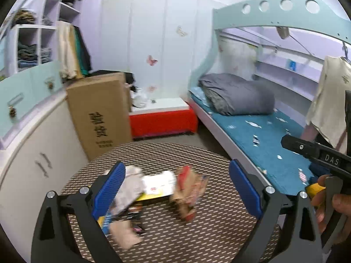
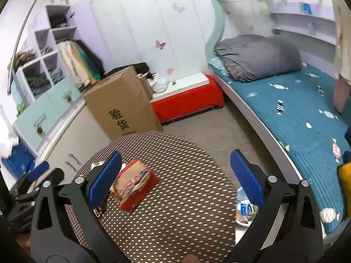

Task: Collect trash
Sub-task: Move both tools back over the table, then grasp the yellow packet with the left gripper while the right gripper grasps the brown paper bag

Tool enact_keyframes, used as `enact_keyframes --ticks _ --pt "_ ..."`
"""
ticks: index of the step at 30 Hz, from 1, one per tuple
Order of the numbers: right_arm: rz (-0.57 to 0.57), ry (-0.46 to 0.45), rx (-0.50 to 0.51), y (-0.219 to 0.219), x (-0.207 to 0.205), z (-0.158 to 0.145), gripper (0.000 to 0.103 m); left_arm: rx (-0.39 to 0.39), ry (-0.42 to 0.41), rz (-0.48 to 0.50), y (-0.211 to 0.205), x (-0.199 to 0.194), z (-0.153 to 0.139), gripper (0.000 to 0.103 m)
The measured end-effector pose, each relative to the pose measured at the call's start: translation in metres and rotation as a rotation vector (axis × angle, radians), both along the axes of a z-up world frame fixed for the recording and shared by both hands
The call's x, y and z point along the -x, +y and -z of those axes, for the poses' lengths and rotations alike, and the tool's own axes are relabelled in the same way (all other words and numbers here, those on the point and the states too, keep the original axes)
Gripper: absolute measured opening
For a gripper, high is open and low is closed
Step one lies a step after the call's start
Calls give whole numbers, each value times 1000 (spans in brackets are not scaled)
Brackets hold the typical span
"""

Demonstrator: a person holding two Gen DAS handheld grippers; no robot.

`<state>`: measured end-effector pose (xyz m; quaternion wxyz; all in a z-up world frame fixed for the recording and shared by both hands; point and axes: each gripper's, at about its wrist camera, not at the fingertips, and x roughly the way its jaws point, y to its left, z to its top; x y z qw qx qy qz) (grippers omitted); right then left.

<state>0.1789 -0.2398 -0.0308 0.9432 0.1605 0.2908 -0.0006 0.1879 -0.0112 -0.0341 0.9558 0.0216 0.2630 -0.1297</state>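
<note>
A round table with a brown dotted cloth (image 1: 197,153) (image 2: 175,153) holds trash. In the left wrist view I see crumpled paper (image 1: 129,186), a white and yellow flat pack (image 1: 158,186), a crushed red and brown carton (image 1: 188,192) and small wrappers (image 1: 136,225). My left gripper (image 1: 177,188) is open above them, its fingers on either side of the pile. In the right wrist view the crushed red carton (image 2: 136,186) lies by the left finger. My right gripper (image 2: 175,179) is open and empty above the table. The right gripper's body shows at the left view's right edge (image 1: 318,155).
A tall cardboard box (image 1: 98,114) (image 2: 122,103) stands behind the table beside white cabinets (image 1: 33,153). A red bench (image 1: 162,120) is at the back. A bed with a teal cover (image 2: 296,114) and grey duvet (image 2: 258,57) runs along the right. A container of trash (image 2: 243,212) sits on the floor by the table.
</note>
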Motion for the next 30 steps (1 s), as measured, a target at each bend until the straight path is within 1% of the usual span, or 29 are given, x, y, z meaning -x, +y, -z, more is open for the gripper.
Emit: enact_keyframes --ticks 5,8,11,14,15,19,22,26,30 --pt "-44 15 46 34 -6 7 97 16 -12 -71 48 9 5 93" --pt "-57 36 62 52 -8 15 97 29 2 -114 72 10 14 93" --pt "-79 65 84 70 -11 23 97 36 21 -172 98 12 30 93" --pt "-107 96 119 90 -12 35 97 65 69 -233 130 8 54 93" --pt "-115 107 129 95 -14 39 97 65 95 -256 141 4 65 93" --pt "-146 150 160 115 -20 59 97 45 149 -323 168 -9 95 93" --pt "-160 186 169 127 -29 76 97 53 181 -338 182 -23 109 93" --pt "-165 225 170 137 -39 96 97 43 207 -292 183 -42 122 93" --pt "-170 237 176 148 -50 110 97 21 232 -256 176 -63 133 93"
